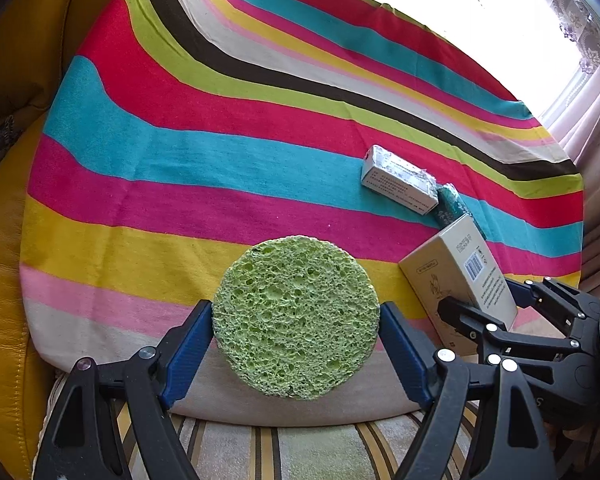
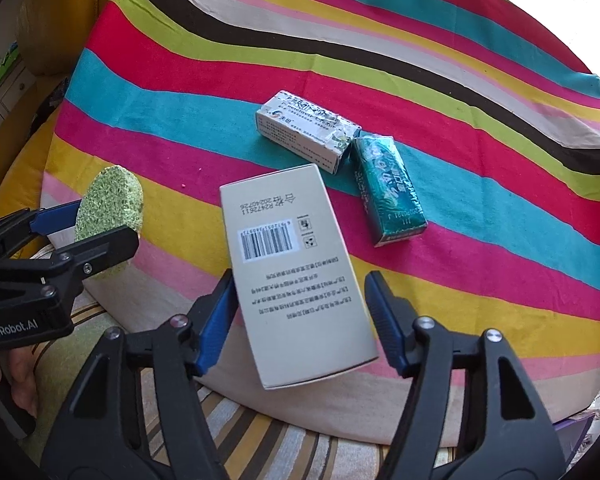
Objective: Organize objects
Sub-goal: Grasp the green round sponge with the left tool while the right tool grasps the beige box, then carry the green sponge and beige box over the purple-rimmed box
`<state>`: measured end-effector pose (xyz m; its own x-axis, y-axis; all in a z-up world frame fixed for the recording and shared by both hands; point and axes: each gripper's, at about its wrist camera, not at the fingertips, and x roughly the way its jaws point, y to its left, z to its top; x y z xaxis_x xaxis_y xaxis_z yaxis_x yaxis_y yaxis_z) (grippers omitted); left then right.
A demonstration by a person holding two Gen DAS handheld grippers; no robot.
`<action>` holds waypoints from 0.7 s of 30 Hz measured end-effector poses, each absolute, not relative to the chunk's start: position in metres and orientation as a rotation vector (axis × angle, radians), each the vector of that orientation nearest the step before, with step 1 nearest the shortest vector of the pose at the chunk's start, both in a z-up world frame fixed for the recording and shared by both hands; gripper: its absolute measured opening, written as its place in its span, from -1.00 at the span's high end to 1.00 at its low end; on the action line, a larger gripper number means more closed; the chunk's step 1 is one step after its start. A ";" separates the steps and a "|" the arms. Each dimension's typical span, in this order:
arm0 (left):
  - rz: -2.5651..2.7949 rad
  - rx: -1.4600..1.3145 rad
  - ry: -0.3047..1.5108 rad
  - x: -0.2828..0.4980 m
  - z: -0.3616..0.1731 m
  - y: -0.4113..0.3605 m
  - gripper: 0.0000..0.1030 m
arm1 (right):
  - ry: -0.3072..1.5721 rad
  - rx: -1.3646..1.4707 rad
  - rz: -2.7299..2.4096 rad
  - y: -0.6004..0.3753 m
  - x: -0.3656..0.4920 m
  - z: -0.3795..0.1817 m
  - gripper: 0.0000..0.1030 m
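Observation:
My left gripper is shut on a round green sponge and holds it upright above the near edge of the striped cloth. The sponge also shows in the right wrist view, with the left gripper around it. My right gripper is shut on a beige box with a barcode and holds it just above the cloth. The box also shows in the left wrist view, held by the right gripper.
A white medicine box and a teal packet lie side by side on the striped cloth. Both also show in the left wrist view, the box and the packet. A yellow leather cushion lies left.

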<state>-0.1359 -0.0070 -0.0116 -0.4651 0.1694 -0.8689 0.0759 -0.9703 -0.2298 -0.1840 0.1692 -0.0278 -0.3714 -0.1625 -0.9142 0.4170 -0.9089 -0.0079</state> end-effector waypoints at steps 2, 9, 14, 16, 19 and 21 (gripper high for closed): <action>2.621 -1.582 -0.348 -0.137 -0.010 -0.003 -0.60 | 0.348 1.516 -2.320 0.169 -0.183 -0.030 -0.12; 2.647 -1.537 -0.276 -0.136 -0.003 0.008 -0.60 | 0.344 1.493 -2.381 0.176 -0.172 -0.025 -0.10; 2.657 -1.490 -0.233 -0.129 0.009 0.019 -0.60 | 0.276 1.478 -2.434 0.190 -0.161 -0.016 -0.10; 2.666 -1.473 -0.216 -0.126 0.014 0.024 -0.60 | 0.252 1.473 -2.455 0.196 -0.154 -0.012 -0.10; 2.670 -1.456 -0.211 -0.121 0.020 0.031 -0.60 | 0.220 1.460 -2.482 0.207 -0.145 -0.007 -0.10; 2.669 -1.447 -0.200 -0.118 0.023 0.038 -0.60 | 0.202 1.455 -2.498 0.213 -0.139 -0.004 -0.10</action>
